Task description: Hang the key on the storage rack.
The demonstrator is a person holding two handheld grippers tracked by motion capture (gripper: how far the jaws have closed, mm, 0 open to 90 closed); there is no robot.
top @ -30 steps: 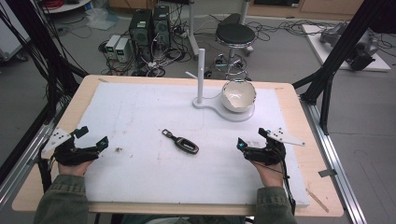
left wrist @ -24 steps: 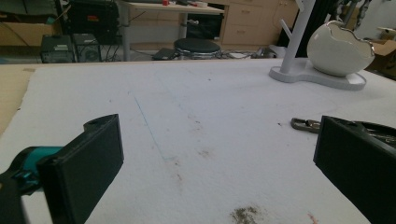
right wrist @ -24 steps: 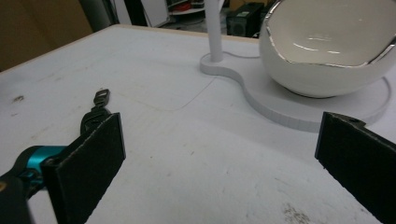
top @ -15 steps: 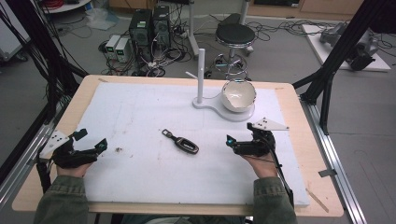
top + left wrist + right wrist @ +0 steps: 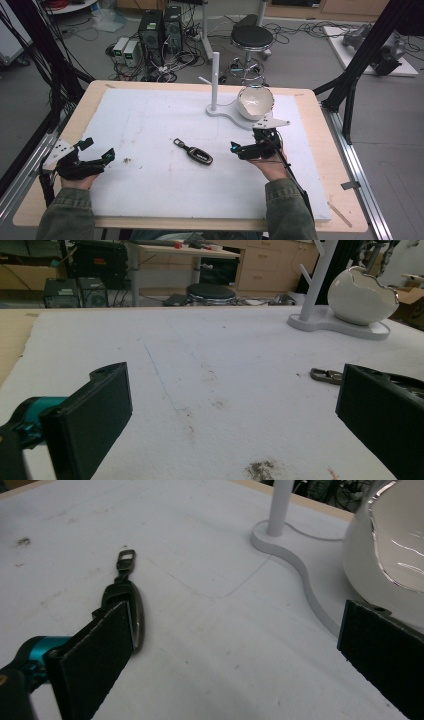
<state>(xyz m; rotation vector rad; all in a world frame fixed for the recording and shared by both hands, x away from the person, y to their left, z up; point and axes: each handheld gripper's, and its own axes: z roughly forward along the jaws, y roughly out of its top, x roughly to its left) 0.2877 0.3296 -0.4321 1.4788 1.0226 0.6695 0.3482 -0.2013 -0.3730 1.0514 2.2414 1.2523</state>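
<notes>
High view: the key fob (image 5: 199, 156) lies flat mid-board between your grippers, the right gripper (image 5: 240, 149) just beside it with jaws spread and empty, the left gripper (image 5: 97, 156) well apart, likewise open and empty. Left gripper view: its jaws stand wide over bare board, the fob's clasp (image 5: 325, 375) off by one jaw. Right gripper view: the fob (image 5: 125, 607) looks light, rigid and smooth-shelled; judge it slippery, and pinch across its narrow body, not the loose clasp.

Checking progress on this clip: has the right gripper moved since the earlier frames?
Yes. The right gripper has moved left toward the key fob, judged against the white stand.
</notes>
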